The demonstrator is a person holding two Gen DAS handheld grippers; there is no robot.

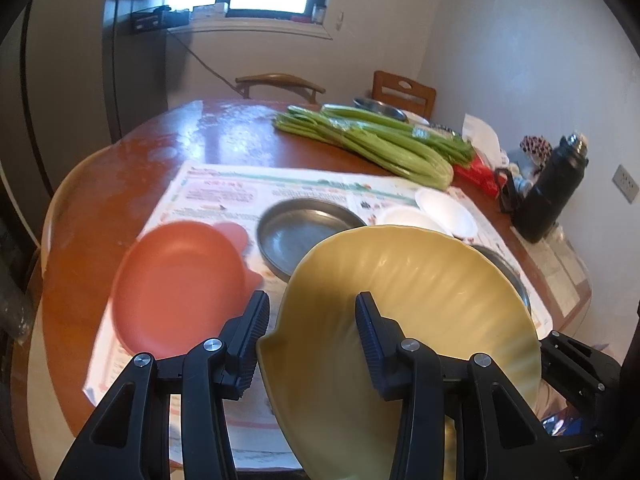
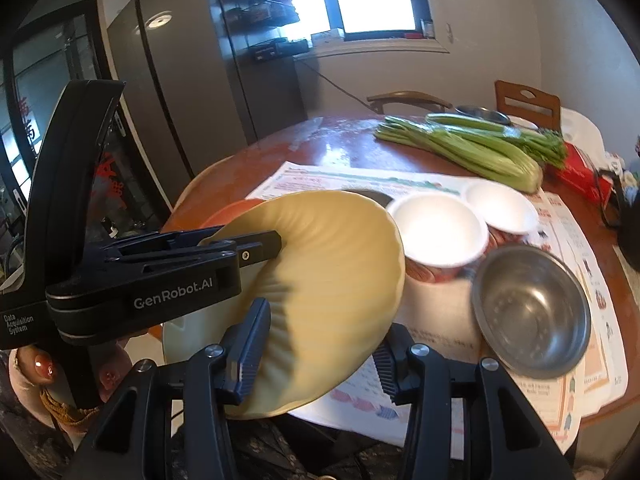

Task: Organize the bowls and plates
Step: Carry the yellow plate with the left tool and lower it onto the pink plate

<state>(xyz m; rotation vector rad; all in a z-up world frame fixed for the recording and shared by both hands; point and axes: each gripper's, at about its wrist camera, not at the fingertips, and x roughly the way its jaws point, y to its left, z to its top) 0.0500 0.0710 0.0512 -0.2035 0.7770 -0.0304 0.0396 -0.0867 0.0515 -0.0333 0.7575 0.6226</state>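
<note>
Wooden counter (image 1: 120,184), papers spread over it. Nearest, the yellow plate (image 1: 420,300) hangs tilted clear of the surface. The left claw (image 1: 314,304) is clamped on its near rim, and the right claw (image 2: 320,326) pinches the opposite edge.

The orange plate (image 1: 180,280) lies flat just left of the left claw, so that hand is nearer to it. The steel dish (image 1: 308,232) sits beyond.

The left view shows the yellow plate's hollow face. The right view shows its ribbed underside, which mostly hides the orange plate, and also shows the steel bowl (image 2: 532,308) and two white bowls (image 2: 436,232).
</note>
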